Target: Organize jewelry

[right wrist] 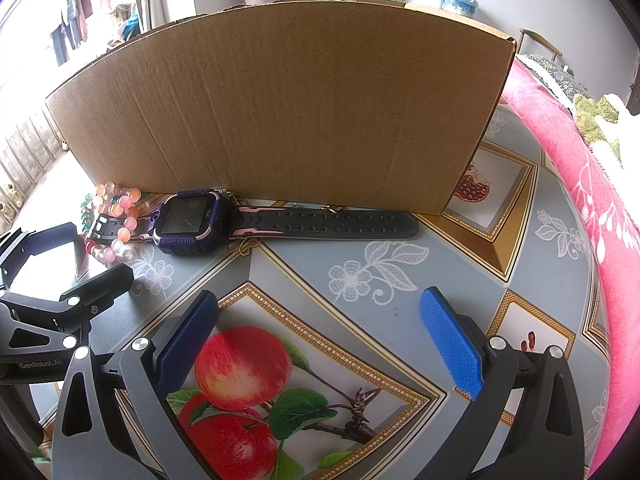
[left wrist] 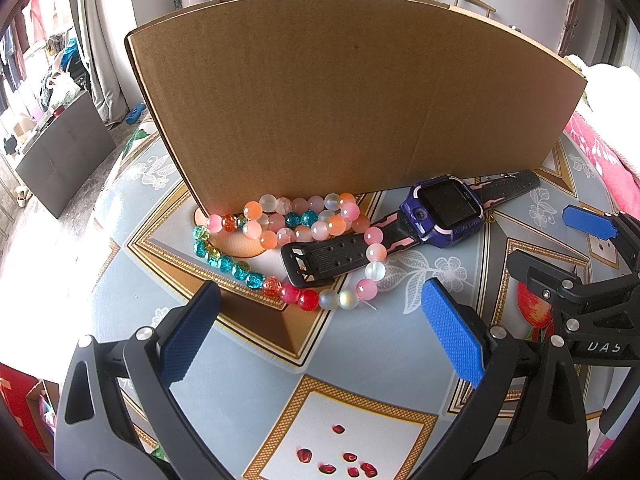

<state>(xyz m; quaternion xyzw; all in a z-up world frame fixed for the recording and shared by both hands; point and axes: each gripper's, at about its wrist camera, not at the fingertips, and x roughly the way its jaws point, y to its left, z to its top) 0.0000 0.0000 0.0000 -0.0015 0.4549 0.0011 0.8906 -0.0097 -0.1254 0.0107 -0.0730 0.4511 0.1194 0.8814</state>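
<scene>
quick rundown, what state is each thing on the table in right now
left gripper: open, empty, above the table short of the beads
right gripper: open, empty, over the apple print
smartwatch: flat, screen dark, strap unbuckled, buckle end resting on the beads
pastel bead bracelet: loose pile, partly under the strap
teal and red bead bracelet: loose, tangled with the pastel one
cardboard box: upright behind the jewelry, inside hidden
</scene>
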